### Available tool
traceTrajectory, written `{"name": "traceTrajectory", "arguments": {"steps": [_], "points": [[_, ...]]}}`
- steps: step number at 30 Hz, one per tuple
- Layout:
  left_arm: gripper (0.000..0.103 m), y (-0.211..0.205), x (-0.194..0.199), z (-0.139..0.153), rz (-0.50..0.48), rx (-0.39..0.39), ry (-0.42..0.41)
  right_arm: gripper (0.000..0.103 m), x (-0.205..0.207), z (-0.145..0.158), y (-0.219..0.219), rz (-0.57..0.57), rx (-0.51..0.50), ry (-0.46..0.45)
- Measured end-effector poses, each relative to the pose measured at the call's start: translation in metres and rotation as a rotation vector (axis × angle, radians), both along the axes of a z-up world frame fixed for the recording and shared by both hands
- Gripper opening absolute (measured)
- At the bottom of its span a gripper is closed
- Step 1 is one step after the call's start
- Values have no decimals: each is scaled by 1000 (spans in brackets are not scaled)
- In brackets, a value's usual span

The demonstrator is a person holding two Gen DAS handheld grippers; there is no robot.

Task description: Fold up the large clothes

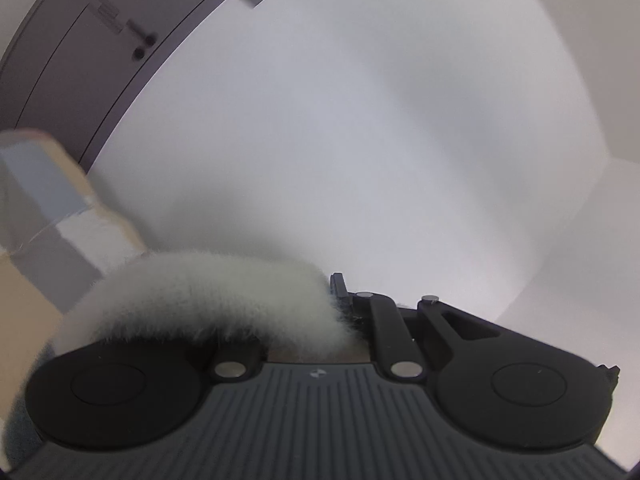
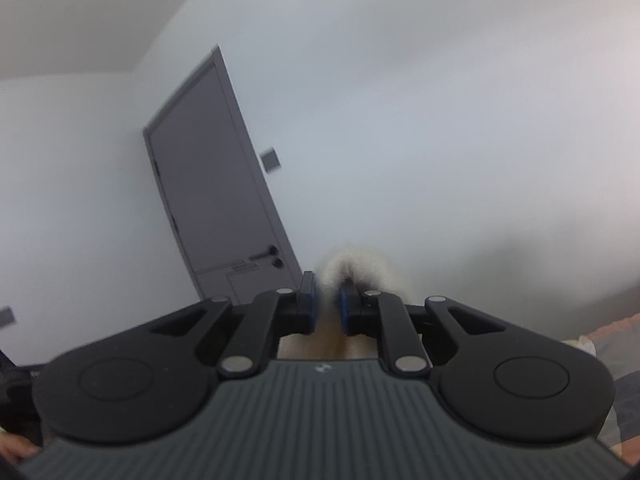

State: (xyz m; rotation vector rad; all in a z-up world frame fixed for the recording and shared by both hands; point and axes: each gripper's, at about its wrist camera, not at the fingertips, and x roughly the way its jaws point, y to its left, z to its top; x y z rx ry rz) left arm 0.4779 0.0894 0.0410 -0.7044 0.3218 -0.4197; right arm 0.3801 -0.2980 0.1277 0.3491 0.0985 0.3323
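White wall (image 2: 440, 120), grey door (image 2: 216, 200); left gripper (image 1: 340, 304) and right gripper (image 2: 326, 304) each pinch fluffy white garment (image 1: 200, 300).

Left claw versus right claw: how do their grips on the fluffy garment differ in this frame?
1. The left claw has a wide band of white fluffy garment draped across it, hiding one finger; the right claw shows both blue-padded fingers with only a small tuft poking out.
2. The left view is rolled, with the door strongly slanted; the right view's door leans less.
Both are shut on the garment.
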Motion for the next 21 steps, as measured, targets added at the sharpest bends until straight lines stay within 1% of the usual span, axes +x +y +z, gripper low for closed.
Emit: {"name": "traceTrajectory", "arguments": {"steps": [2, 5, 8, 11, 14, 17, 18, 21], "points": [[13, 1, 36, -47, 2, 34, 55, 15, 36, -44, 6, -9, -32, 35], [13, -1, 86, -112, 13, 99, 110, 15, 94, -110, 11, -16, -20, 116], [13, 0, 130, -173, 14, 117, 182, 15, 141, -174, 16, -27, -22, 179], [13, 0, 165, -223, 13, 128, 248, 15, 177, -233, 19, -43, -19, 259], [13, -6, 189, -253, -1, 170, 305, 15, 200, -283, 16, -56, 5, 352], [13, -14, 209, -267, 2, 244, 332, 16, 215, -319, 10, -81, 44, 438], [13, -17, 212, -271, 3, 261, 341, 16, 218, -327, 7, -90, 60, 457], [14, -21, 216, -279, 11, 292, 368, 17, 233, -336, 8, -97, 84, 495]]}}
